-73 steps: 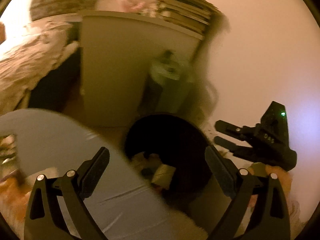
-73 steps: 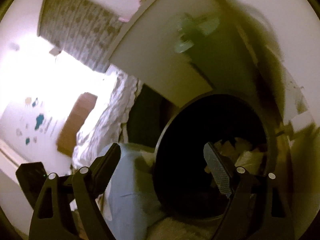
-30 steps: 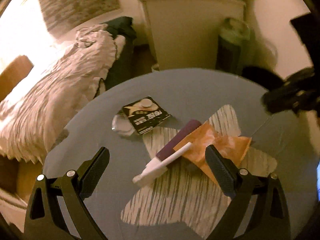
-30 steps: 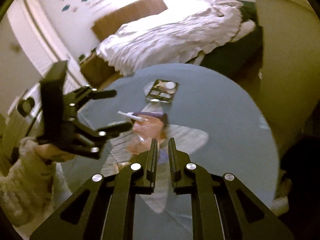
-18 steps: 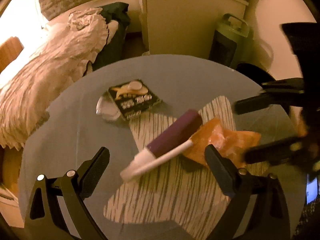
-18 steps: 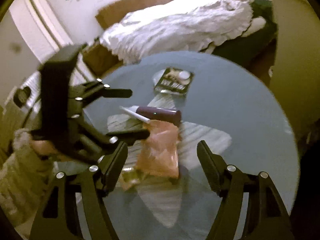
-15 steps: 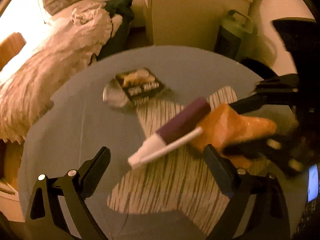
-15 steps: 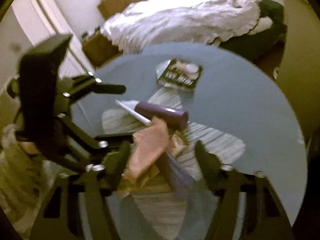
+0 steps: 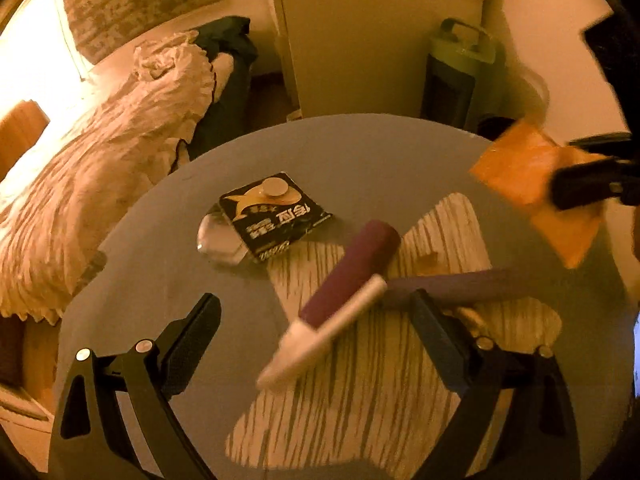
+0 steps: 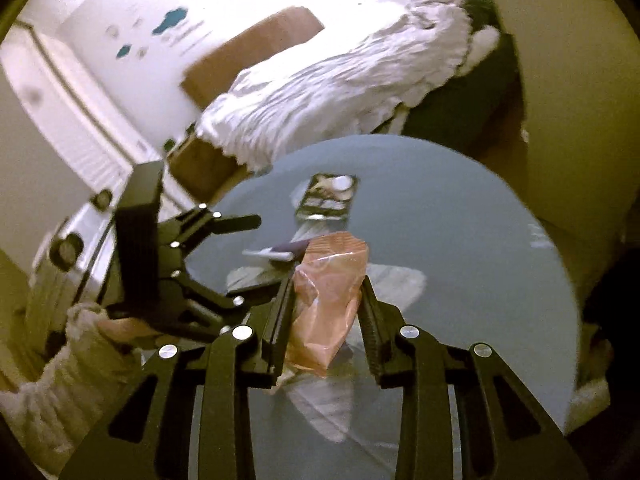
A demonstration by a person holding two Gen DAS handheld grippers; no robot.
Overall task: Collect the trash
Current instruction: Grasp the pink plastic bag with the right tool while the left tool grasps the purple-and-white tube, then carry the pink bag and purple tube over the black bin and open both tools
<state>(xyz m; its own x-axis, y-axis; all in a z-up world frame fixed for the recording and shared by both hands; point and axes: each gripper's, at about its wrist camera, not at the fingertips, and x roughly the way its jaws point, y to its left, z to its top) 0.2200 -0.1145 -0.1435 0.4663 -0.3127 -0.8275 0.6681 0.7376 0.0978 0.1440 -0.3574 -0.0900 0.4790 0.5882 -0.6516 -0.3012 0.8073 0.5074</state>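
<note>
light: dim amber | glare: upper left | blur: moderate | edges: fisheye-bent

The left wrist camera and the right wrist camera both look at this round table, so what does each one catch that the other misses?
Only the left view shows the green jug by the cabinet, and a second purple stick lying on the table.

Only the right view shows the sleeve behind the left gripper and the wall stickers.

Both show the table, the black packet, the purple tube, the bed, and the orange wrapper pinched in the right gripper, whose jaws have just been closing on it. The left gripper is open and empty.
</note>
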